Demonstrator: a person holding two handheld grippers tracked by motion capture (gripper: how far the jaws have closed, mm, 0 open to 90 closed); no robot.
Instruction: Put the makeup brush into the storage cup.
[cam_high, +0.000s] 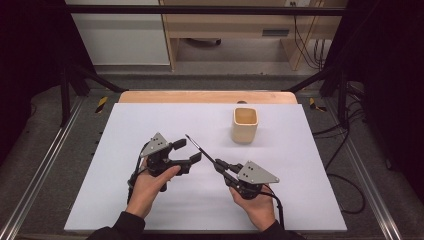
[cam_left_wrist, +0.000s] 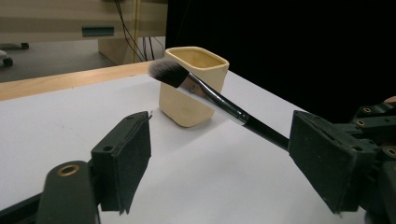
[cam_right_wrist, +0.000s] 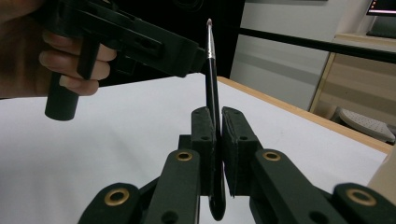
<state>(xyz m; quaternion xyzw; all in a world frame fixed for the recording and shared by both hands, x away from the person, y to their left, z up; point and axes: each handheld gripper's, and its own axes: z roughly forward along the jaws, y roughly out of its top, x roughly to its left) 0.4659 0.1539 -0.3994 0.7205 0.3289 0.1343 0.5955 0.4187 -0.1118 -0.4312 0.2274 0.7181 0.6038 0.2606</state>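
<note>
Two black pads of the right hand-held gripper (cam_right_wrist: 215, 135) fill the foreground of the right gripper view, pressed shut on the dark handle of a makeup brush (cam_right_wrist: 211, 70), which rises upright between them there with its tip at the top of the frame. Behind it in that view, the left hand-held gripper (cam_right_wrist: 154, 44) crosses from the left, one jaw end reaching right up to the brush handle, a person's fingers wrapped round its grip. From the left gripper view comes what the right one cannot give: the brush (cam_left_wrist: 219, 100) seen side-on, its soft grey-white bristle head and silver ferrule slanting up in front of a cream square cup (cam_left_wrist: 192, 88), with the handle running down behind the right-hand jaw. The left hand-held gripper's (cam_left_wrist: 219, 158) jaws stand well apart, nothing pinched between the pads. Only the high view lays out the whole setting: both hands at the near edge of a white table (cam_high: 150, 210), the left hand-held gripper (cam_high: 190, 151) and right hand-held gripper (cam_high: 220, 165) angled toward each other, the brush (cam_high: 200, 148) a thin dark line slanting up and away from the right one, held off the tabletop. The cup (cam_high: 245, 126) stands upright farther back, well apart from both tools.
</note>
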